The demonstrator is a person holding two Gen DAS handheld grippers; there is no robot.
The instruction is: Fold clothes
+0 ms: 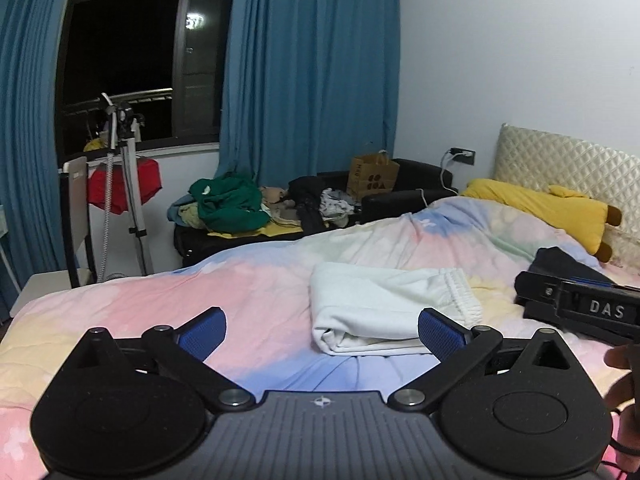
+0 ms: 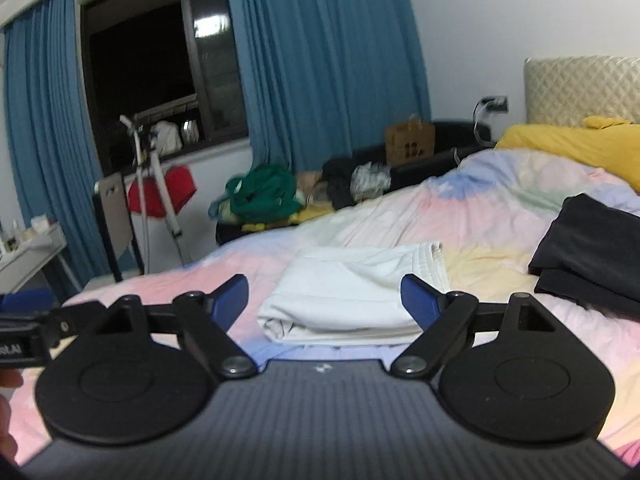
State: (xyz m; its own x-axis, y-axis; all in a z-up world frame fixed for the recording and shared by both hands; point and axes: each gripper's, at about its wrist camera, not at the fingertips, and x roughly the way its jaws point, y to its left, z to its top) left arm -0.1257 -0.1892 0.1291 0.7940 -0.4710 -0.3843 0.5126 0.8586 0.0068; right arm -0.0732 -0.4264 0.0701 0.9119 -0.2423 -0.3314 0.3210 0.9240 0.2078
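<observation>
White garment [image 1: 384, 308] lies folded flat on bed [image 1: 260, 280]; both tongs [image 1: 322, 328] [image 2: 324, 300] spread wide, gripping nothing, hovering short.

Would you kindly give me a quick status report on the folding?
Both grippers, left and right, open, empty. White garment folded on bedspread. Black folded garment beside it. Nothing in the way.
</observation>
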